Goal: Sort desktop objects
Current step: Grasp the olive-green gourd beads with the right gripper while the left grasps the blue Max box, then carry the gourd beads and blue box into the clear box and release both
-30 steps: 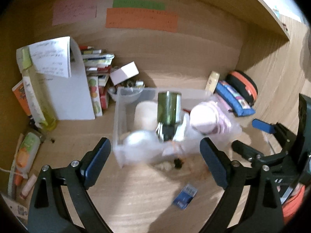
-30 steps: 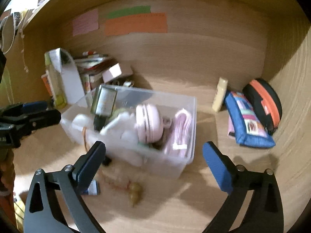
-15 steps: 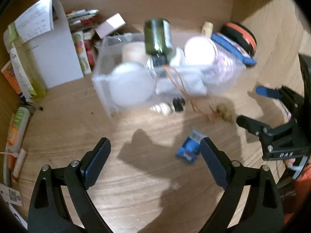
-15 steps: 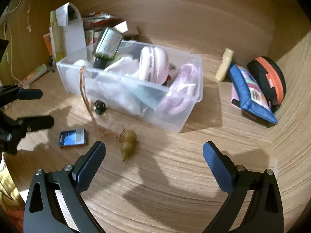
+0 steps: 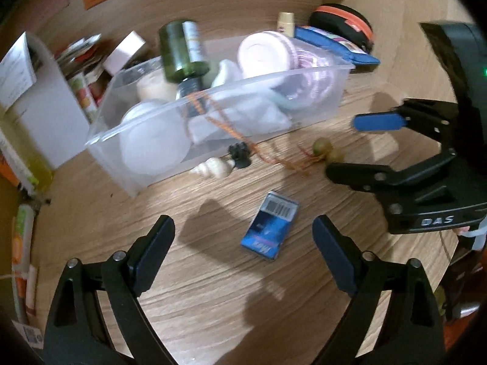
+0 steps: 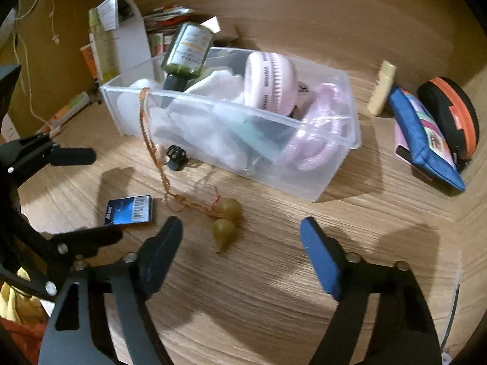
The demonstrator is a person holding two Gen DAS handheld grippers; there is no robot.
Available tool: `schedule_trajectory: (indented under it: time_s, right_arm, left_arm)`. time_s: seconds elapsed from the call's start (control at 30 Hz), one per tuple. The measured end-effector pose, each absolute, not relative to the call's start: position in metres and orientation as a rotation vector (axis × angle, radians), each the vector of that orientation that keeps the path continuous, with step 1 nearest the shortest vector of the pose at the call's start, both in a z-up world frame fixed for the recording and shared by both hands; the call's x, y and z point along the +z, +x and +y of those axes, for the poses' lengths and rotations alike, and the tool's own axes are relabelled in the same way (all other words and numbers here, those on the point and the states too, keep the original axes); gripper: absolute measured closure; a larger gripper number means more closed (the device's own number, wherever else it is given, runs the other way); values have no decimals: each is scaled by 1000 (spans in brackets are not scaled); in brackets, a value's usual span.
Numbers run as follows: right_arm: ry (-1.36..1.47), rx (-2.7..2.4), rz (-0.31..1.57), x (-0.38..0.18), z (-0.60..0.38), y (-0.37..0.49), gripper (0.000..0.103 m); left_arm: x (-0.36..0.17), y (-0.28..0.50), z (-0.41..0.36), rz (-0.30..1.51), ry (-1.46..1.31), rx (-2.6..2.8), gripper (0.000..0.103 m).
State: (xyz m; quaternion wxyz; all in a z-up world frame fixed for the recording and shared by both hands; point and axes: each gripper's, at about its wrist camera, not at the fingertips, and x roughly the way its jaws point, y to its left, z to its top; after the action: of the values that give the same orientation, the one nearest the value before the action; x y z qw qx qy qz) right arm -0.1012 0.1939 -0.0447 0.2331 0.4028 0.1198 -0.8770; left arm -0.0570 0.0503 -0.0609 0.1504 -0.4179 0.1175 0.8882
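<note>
1. My left hand-held gripper has just narrowed slightly, jaws apart, empty, straddling the blue card on bare worktop.
2. My right hand-held gripper, just closing, gapes empty around the gourd charm.
3. Beyond, the clear bin, shell and black clip block the way.

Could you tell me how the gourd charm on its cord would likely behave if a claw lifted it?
The gourds look rounded and smooth, so they may slip or roll. The cord looks floppy and runs over the bin rim, so it would probably trail and might snag there.
</note>
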Motion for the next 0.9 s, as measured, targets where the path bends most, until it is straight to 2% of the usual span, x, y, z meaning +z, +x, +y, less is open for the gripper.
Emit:
schedule_trajectory:
  time_s: [0.07, 0.23, 0.3, 0.4, 0.43, 0.5, 0.53, 0.7, 0.9]
  right_arm:
    - [1112, -2392, 337, -47, 190, -104, 43]
    - [1130, -2342, 343, -53, 180, -106, 52]
    - [1144, -2326, 342, -56, 177, -107, 62]
    - [1147, -2337, 339, -57, 177, -110, 67]
    - [1143, -2338, 335, -57, 177, -111, 68]
    - [1141, -2339, 331, -57, 176, -112, 80]
    - [1140, -2336, 329, -57, 176, -112, 83]
    - [1137, -2314, 266, -56, 178, -112, 84]
    - [1073, -2346, 186, -40, 189, -107, 84]
  left_arm:
    - [-63, -60, 53, 352, -1204, 2531, 28]
    - [-70, -70, 54, 326, -1247, 2491, 40]
    - [-71, -70, 53, 316, -1240, 2484, 41]
    - [-70, -70, 53, 306, -1234, 2476, 44]
    - [-70, -70, 54, 302, -1231, 2471, 50]
    - [-69, -69, 54, 298, -1221, 2460, 57]
    - [-69, -68, 54, 299, -1217, 2458, 62]
    - [-67, -67, 55, 305, -1208, 2464, 76]
    - [-64, -69, 47, 247, -1207, 2482, 76]
